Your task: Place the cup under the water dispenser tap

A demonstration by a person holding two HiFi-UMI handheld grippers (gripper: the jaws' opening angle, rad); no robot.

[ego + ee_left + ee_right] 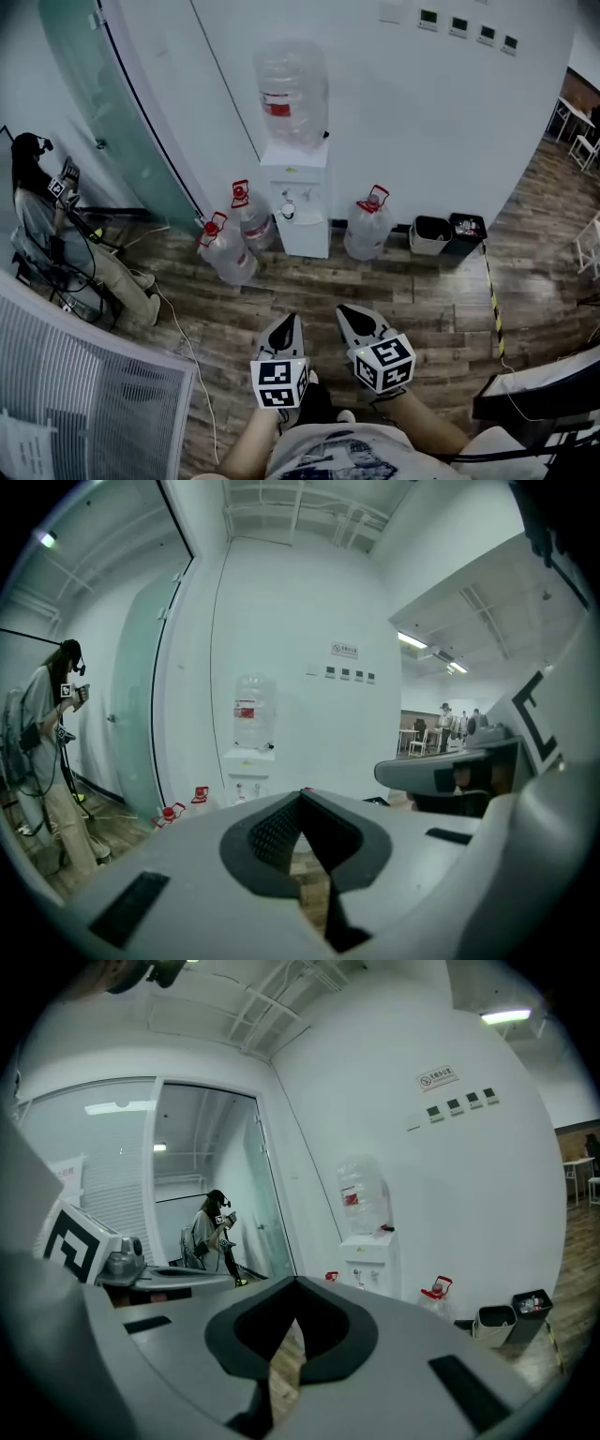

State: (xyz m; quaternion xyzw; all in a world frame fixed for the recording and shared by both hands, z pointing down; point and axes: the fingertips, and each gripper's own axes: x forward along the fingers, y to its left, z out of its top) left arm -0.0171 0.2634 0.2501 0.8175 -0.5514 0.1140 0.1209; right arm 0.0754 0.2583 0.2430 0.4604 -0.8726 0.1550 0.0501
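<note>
A white water dispenser [296,202] stands against the far wall with a clear bottle [292,92] on top. It also shows in the left gripper view [246,769] and the right gripper view [367,1258]. A small pale round thing [288,210] sits in its tap recess; I cannot tell whether it is a cup. My left gripper [289,321] [302,794] and right gripper [347,311] [295,1281] hover side by side over the wooden floor, well short of the dispenser. Both point toward it, jaws together, with nothing between them.
Three water bottles with red caps stand on the floor beside the dispenser [225,249] [253,217] [367,223]. Two small bins [430,234] [466,233] stand to its right. A person [37,211] is at the far left by a glass door [112,112]. A white grille [84,403] is near left.
</note>
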